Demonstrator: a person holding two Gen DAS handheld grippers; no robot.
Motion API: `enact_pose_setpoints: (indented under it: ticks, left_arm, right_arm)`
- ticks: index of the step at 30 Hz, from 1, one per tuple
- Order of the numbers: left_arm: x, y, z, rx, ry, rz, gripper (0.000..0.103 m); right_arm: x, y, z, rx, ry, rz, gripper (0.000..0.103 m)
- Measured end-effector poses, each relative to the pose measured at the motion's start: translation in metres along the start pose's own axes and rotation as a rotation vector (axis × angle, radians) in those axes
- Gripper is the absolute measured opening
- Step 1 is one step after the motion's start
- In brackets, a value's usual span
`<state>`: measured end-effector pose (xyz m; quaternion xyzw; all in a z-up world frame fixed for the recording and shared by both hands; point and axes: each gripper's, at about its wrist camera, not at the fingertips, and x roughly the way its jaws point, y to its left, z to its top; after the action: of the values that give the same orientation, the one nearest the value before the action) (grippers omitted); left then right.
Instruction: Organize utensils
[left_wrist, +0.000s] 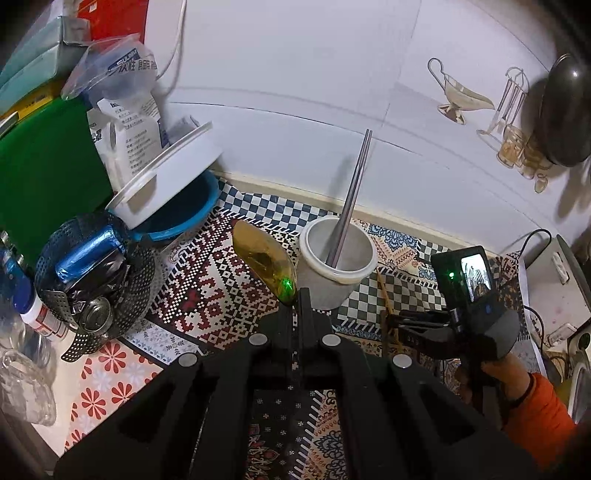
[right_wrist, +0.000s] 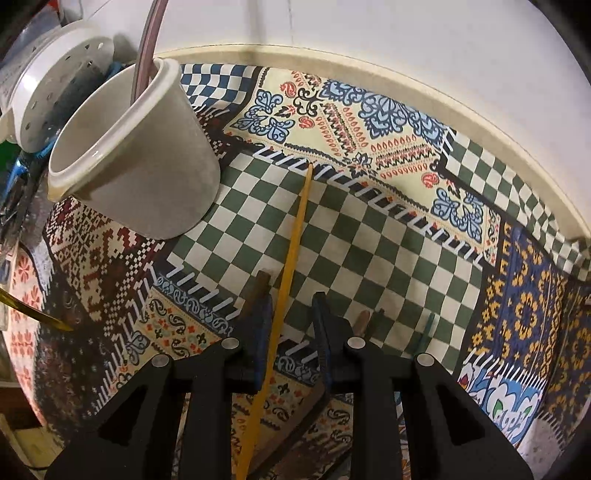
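Between the right gripper's (right_wrist: 290, 325) wide jaws lies a yellow chopstick (right_wrist: 291, 243); left gripper's (left_wrist: 295, 299) jaws pinch a gold spoon (left_wrist: 264, 256).

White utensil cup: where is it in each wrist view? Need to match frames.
Left wrist: white utensil cup sits centre, just right of the left gripper tips, metal chopsticks standing inside.
Right wrist: same cup sits upper left, tilted by fisheye.
Shared landmark: green checkered patch of tablecloth beside the cup.

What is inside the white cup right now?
The white cup holds a pair of metal chopsticks leaning on its rim and sticking out above. Their lower tips and the cup's bottom are hidden by its wall.
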<state>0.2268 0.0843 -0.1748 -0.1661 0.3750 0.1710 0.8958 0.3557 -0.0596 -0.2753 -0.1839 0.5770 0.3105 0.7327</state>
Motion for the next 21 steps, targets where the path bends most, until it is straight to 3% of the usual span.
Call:
enact_pose_setpoints:
  ticks: [1, 3, 10, 21]
  left_arm:
    - [-0.001, -0.001, 0.0, 0.001, -0.001, -0.002, 0.0]
    - [-0.002, -0.003, 0.0, 0.01, -0.003, -0.005, 0.0]
    - [-0.009, -0.009, 0.002, 0.038, -0.018, -0.021, 0.0]
    - [-0.022, -0.017, 0.008, 0.059, -0.056, -0.054, 0.0]
  right_arm:
    - [0.001, 0.001, 0.0, -0.001, -0.004, -0.011, 0.009]
    - [0.002, 0.002, 0.001, 0.009, -0.008, -0.007, 0.006]
    - [-0.024, -0.011, -0.022, 0.065, -0.047, 0.04, 0.006]
    - [-0.115, -0.021, -0.055, 0.136, -0.236, 0.092, 0.006]
